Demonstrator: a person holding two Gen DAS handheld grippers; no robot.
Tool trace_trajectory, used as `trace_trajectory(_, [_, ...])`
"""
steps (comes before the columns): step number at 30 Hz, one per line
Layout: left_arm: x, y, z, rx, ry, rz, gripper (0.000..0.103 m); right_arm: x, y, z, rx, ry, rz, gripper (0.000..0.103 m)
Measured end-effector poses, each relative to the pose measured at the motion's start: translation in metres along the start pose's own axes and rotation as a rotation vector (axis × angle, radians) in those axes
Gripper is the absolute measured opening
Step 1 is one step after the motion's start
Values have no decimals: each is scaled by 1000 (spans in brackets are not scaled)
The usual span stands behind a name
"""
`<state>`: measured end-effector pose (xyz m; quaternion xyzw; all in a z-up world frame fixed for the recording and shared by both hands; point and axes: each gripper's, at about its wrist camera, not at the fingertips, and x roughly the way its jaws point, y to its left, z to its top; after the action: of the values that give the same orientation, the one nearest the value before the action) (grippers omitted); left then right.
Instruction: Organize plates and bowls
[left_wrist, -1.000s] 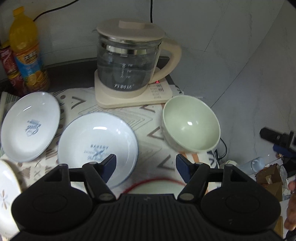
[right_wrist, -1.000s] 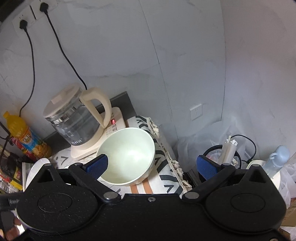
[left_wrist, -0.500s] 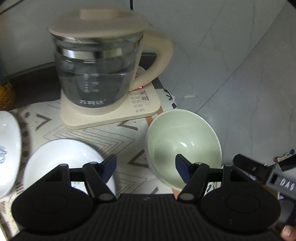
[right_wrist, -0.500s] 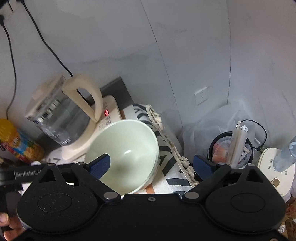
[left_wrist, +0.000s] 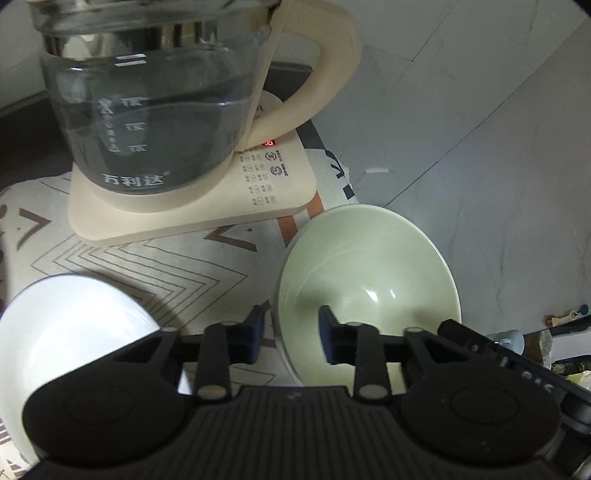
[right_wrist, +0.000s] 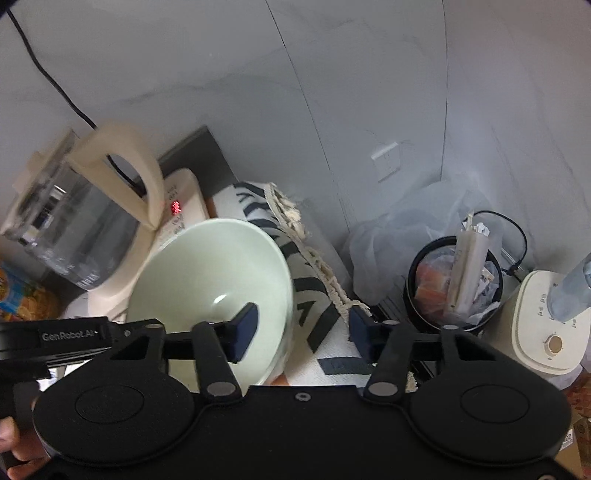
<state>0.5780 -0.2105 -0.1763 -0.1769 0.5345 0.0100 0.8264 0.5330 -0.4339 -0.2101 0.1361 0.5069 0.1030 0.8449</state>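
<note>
A pale green bowl (left_wrist: 369, 280) stands on the patterned cloth (left_wrist: 155, 266), right of the kettle base. My left gripper (left_wrist: 291, 334) straddles the bowl's left rim, one finger outside and one inside. Its jaws are closing, and a gap still shows at the pads. In the right wrist view the same bowl (right_wrist: 210, 273) has its right rim between the fingers of my right gripper (right_wrist: 303, 330). Those jaws are closing too, with the outer finger well clear of the wall. A white plate (left_wrist: 74, 332) lies to the left of the bowl.
A glass kettle (left_wrist: 155, 110) on its cream base (left_wrist: 280, 192) stands close behind the bowl. The wall rises just right of the table's edge. Below that edge are a black bin (right_wrist: 454, 280) full of rubbish and a cream appliance (right_wrist: 550, 325).
Both grippers have come down and closer to the green bowl. Their jaws have narrowed a lot, and each pair now straddles a side of the bowl's rim.
</note>
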Motion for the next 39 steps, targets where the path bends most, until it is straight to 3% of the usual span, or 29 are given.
trace_trajectory(11, [14,0,7,6,18,43,6,19,5,1,-14,45,18,11])
trace_trajectory(24, [-17,5,-7,-16,-21,23,6,-9,13,-5,-52,-1,41,11])
trace_trajectory(39, [-94,3,-40,0,-112,-8,6,-81,30,-22,-106,-99,88,11])
